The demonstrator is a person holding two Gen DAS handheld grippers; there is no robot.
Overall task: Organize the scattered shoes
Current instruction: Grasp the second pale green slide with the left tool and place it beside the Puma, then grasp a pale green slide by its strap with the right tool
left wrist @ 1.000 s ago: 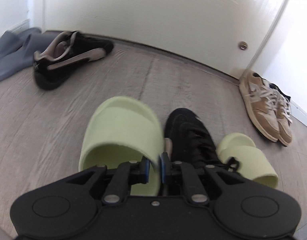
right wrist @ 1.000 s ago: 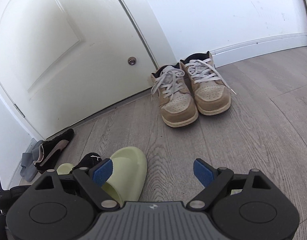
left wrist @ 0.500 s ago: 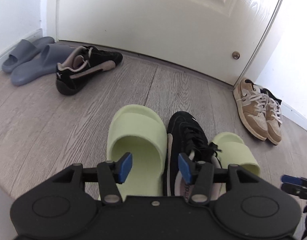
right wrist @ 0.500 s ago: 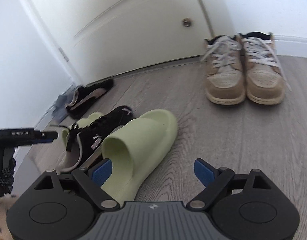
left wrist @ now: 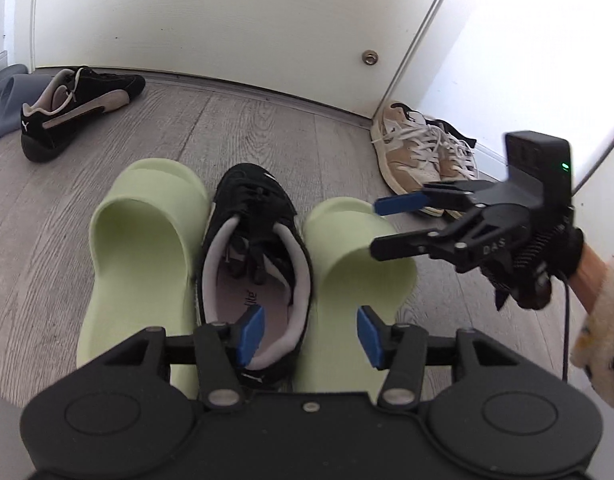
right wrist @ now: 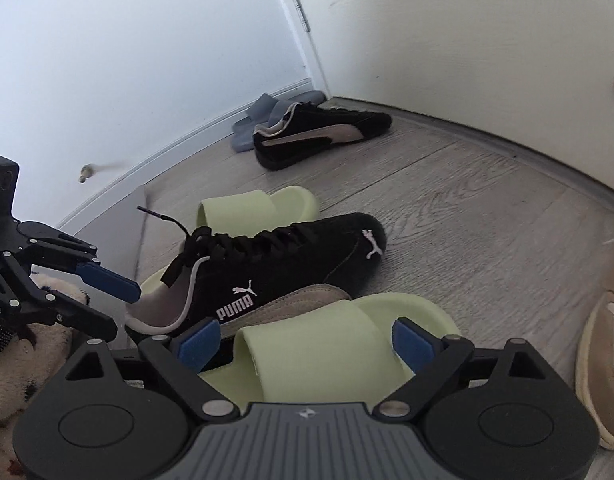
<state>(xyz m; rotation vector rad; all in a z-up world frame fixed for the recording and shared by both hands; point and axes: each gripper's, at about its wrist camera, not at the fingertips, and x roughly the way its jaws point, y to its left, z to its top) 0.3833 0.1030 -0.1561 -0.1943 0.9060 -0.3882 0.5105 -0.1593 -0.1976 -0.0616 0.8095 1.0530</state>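
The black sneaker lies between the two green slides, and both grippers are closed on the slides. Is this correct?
Not quite: the black sneaker does lie between the two green slides, but both the left gripper and the right gripper are open, gripping nothing. Both wrist views show it.

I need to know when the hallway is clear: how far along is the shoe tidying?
Done: the tan sneakers sit paired by the door frame. In hand: nothing; the left gripper and right gripper are open, the right over one green slide. Left: a black Puma sneaker splits the green slides; its mate lies by the door.
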